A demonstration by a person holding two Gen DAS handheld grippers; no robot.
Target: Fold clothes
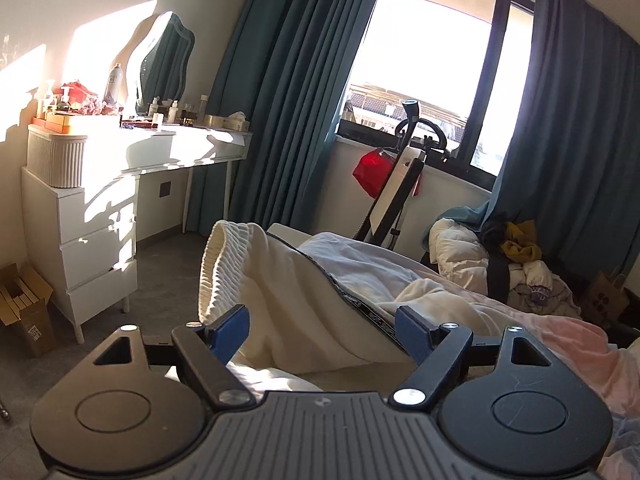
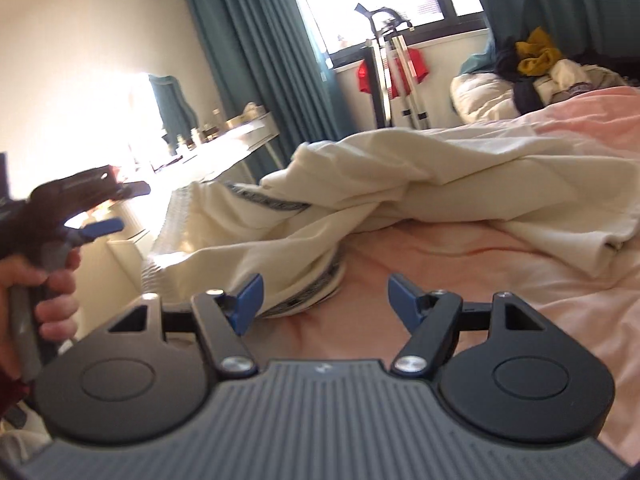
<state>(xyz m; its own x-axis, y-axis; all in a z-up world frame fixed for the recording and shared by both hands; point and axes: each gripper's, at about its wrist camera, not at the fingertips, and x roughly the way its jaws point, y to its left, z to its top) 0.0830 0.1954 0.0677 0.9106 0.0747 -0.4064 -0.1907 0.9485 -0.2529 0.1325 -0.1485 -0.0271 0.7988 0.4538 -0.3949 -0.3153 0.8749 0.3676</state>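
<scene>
I am looking at one cream garment (image 2: 400,184) with a ribbed waistband, lying crumpled and twisted across the pink bed (image 2: 540,300); no neat fold is showing, so the folding is looking unfinished. My left gripper (image 1: 322,332) and right gripper (image 2: 322,300) are both spread wide, grasping nothing, the cloth lying between each pair of fingers. I am counting two grippers, one garment here, and one heap of other clothes (image 1: 524,264) beyond the bed.

Cream trousers (image 2: 400,196) with a ribbed elastic waistband (image 1: 218,264) and dark patterned side tape lie crumpled just ahead of both tools, one fold rising between the left tool's spread fingers.
</scene>
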